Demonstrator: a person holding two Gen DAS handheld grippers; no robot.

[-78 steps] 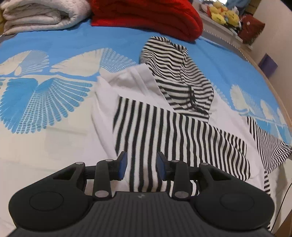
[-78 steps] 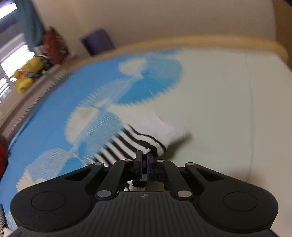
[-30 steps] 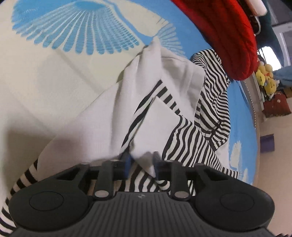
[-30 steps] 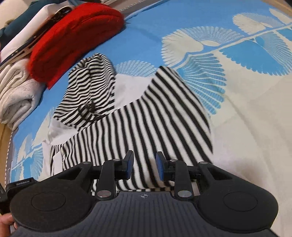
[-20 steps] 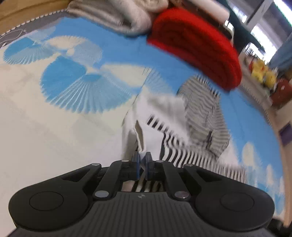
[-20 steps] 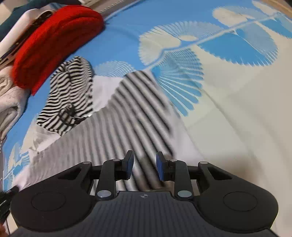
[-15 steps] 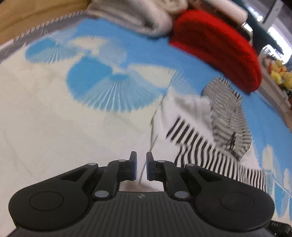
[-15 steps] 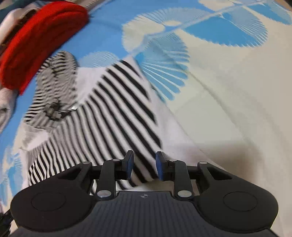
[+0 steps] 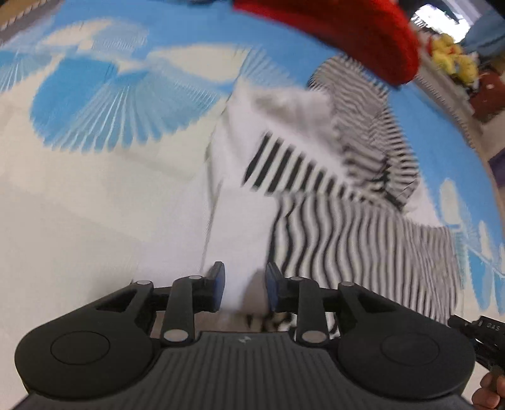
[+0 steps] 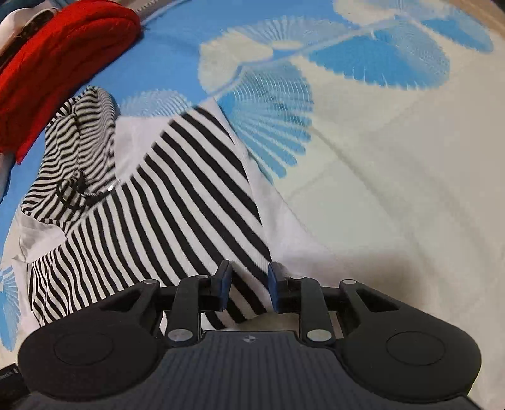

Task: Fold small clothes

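A small black-and-white striped hooded garment [image 9: 331,202] lies spread on the blue and cream bedsheet [image 9: 94,195], its hood toward the far side. In the left wrist view my left gripper [image 9: 244,290] is open over the garment's white near edge, holding nothing. In the right wrist view the same garment [image 10: 176,202] lies flat with its hood [image 10: 82,142] at the upper left. My right gripper [image 10: 249,287] is open just over the striped lower edge, holding nothing.
A red knitted blanket [image 9: 341,28] lies at the far edge of the bed, also in the right wrist view [image 10: 53,53]. Plush toys [image 9: 451,60] sit beyond it. The sheet [image 10: 394,189] stretches right of the garment.
My left gripper let go of the white fold and opened. The garment now lies flatter. My right gripper stayed open and slid closer to the garment's lower edge.
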